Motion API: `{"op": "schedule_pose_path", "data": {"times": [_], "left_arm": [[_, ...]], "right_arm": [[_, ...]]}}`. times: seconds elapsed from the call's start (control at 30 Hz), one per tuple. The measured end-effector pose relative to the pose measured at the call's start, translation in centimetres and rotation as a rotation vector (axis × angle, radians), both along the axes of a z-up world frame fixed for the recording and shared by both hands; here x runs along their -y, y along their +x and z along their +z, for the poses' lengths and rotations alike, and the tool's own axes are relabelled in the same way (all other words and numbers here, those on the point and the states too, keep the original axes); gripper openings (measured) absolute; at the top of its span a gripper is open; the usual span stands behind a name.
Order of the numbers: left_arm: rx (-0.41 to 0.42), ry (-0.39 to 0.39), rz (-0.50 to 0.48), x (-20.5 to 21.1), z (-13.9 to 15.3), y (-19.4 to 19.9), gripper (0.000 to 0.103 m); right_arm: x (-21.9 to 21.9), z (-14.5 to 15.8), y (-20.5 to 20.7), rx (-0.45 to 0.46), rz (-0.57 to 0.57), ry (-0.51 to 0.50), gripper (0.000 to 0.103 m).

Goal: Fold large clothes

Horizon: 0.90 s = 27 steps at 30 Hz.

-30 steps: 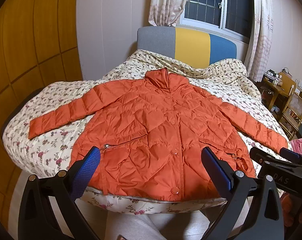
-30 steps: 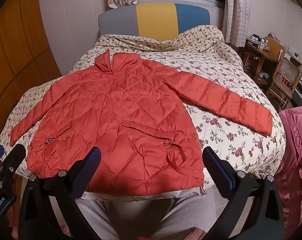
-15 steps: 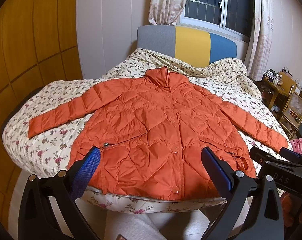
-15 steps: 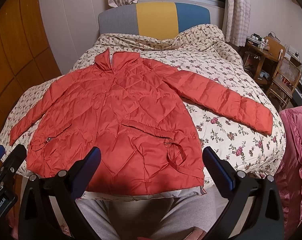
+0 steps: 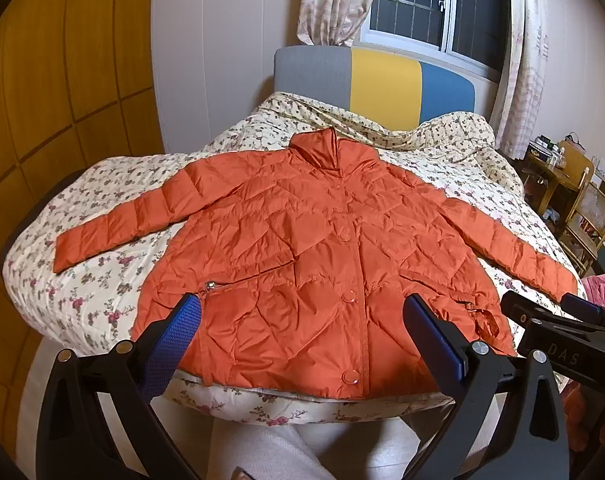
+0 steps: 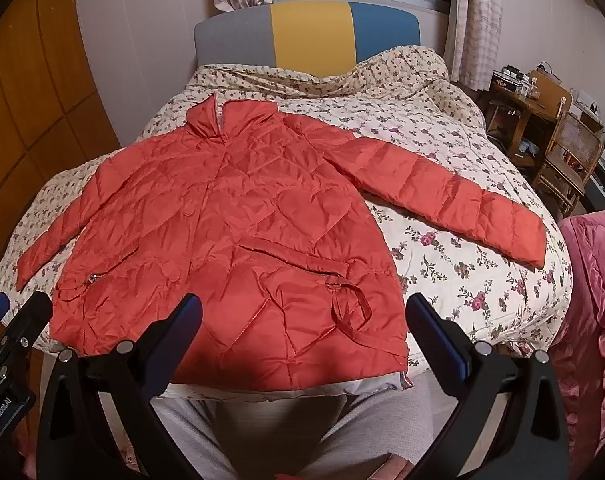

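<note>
**Over the near edge of the bed, 2 grippers hang with jaws spread wide**

Over the near edge of the bed (image 5: 82,292), the left gripper (image 5: 302,344) is held level and aimed at the far headboard (image 5: 382,84), its 2 blue-padded fingers (image 5: 174,344) parted wide with nothing between them. The right gripper (image 6: 302,344) takes the same pose just to its right, jaws equally wide and gripping nothing; its black body shows at the right edge of the left wrist view. Neither touches the cloth. Below both, the person's light grey trousers (image 6: 286,428) stand against the mattress edge.

Around the bed: wood-panelled doors (image 5: 62,80) on the left, a grey, yellow and blue headboard at the far end under a curtained window (image 5: 430,4), a wooden desk and chair (image 6: 562,148) at the far right, and a pink quilted cover (image 6: 598,300) at the near right. Nothing lies between the grippers and the garment.

An orange quilted jacket (image 5: 322,260) lies flat and face up on the floral bedspread, buttoned down the front. Its long axis runs near to far: hem at the near edge of the bed, stand-up collar (image 5: 326,148) pointing to the headboard. The left sleeve (image 5: 118,228) stretches out to the left and slightly near; the right sleeve (image 6: 454,200) angles out to the right, cuff near the bed's right edge. A loose fabric loop (image 6: 350,308) lies by the right pocket, a zip pull (image 5: 210,286) by the left pocket.
</note>
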<state>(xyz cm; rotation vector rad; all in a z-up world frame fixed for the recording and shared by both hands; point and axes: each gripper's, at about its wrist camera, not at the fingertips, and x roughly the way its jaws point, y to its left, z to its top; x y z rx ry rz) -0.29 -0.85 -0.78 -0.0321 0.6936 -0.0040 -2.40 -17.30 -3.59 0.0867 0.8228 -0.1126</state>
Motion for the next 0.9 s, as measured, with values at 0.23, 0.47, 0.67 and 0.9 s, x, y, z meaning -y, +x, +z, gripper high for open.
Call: {"op": "schedule_pose_path", "data": {"times": [0.23,0.47,0.67,0.9], "left_arm": [[-0.019,-0.017,-0.002,-0.7,-0.5,0.7,0.1],[-0.065,-0.182,-0.037,-3.0,-3.4,2.6,0.1],[-0.085,-0.107,0.022,-5.4,-5.9,5.3,0.1],[-0.182,-0.09,0.104,-10.0,-9.0,11.4,0.1]], "right_arm": [[1.1,-0.9,0.9,0.001,-0.023,0.006,0.101],[4.9,-3.0,3.7,0.038,-0.053,0.103,0.101],[12.4,-8.2,8.2,-0.032,-0.08,0.341,0.101],[22.2,-11.6,9.5,0.064,-0.381,0.508,0.098]]}}
